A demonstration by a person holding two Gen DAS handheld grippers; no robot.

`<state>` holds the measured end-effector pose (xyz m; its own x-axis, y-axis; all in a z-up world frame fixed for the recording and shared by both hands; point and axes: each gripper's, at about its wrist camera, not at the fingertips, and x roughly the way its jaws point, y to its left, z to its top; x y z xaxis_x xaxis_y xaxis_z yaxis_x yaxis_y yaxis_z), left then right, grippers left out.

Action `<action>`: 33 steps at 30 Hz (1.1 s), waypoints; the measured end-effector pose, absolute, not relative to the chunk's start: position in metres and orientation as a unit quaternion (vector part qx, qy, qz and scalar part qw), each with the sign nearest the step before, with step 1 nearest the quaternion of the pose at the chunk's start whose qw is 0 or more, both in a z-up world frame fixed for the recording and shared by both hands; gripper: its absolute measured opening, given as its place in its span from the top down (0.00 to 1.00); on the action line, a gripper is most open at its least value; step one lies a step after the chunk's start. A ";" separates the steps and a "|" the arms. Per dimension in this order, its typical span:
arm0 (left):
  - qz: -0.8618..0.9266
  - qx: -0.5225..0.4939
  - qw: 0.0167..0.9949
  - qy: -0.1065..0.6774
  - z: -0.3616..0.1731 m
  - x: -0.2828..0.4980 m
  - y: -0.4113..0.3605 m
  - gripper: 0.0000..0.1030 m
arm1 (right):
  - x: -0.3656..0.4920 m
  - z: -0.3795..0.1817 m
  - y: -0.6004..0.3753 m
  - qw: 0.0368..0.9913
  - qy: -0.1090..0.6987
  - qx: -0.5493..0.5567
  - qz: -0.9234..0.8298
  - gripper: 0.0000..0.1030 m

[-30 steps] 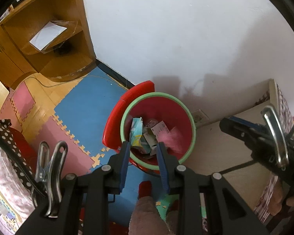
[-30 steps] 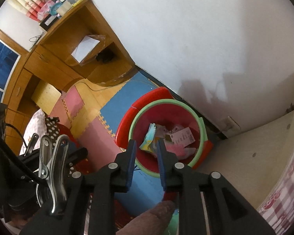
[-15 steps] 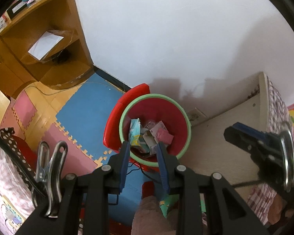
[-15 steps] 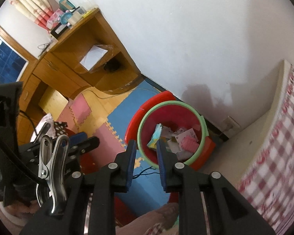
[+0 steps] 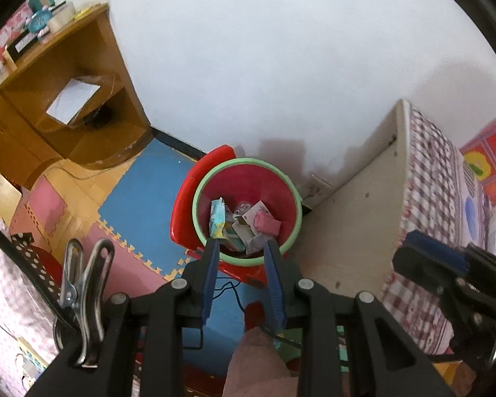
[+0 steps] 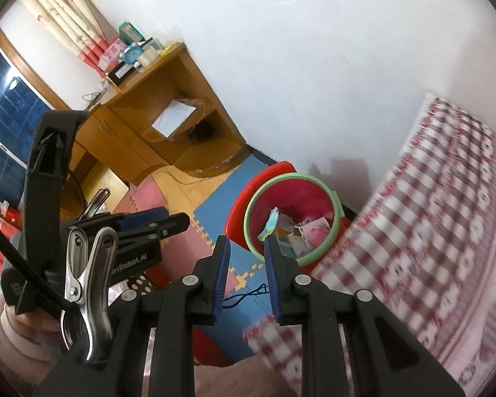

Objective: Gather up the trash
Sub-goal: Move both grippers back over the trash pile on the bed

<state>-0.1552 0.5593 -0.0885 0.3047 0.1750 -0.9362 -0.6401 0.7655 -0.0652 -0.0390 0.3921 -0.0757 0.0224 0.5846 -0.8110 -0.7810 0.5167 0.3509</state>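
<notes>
The left gripper (image 5: 241,248) is held high over the floor, and its two blue fingers (image 5: 210,274) are kept a little apart with nothing between them. The right gripper (image 6: 246,248) is held the same way, a little apart and with nothing in it; in the left view it is seen off at the right edge, over the bed. Below both, a dark cord (image 5: 229,289) is seen on the blue floor mat (image 5: 142,195). Just past the mat, a red bin (image 5: 248,178) with a green rim is set on the floor, close to the white wall (image 5: 264,59) and beside the bed (image 5: 436,192) with its red and white check sheet. The trash (image 5: 244,223) is found inside the bin: a light blue packet, white paper bits and a pink piece. Farther off, a wooden desk (image 5: 66,76) is seen in the corner, with a white sheet of paper (image 5: 72,101) on its shelf
</notes>
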 end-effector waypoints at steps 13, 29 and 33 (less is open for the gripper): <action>0.245 -0.175 0.804 0.513 -0.039 -0.168 0.453 0.72 | -0.072 -0.026 0.264 0.750 0.469 -0.054 0.463 0.78; 0.158 -0.123 0.843 0.500 -0.006 -0.156 0.294 0.72 | -0.090 0.005 0.092 0.816 0.441 -0.006 0.374 0.76; 0.132 -0.106 0.851 0.498 -0.003 -0.145 0.255 0.72 | -0.088 0.008 0.050 0.831 0.436 0.007 0.344 0.76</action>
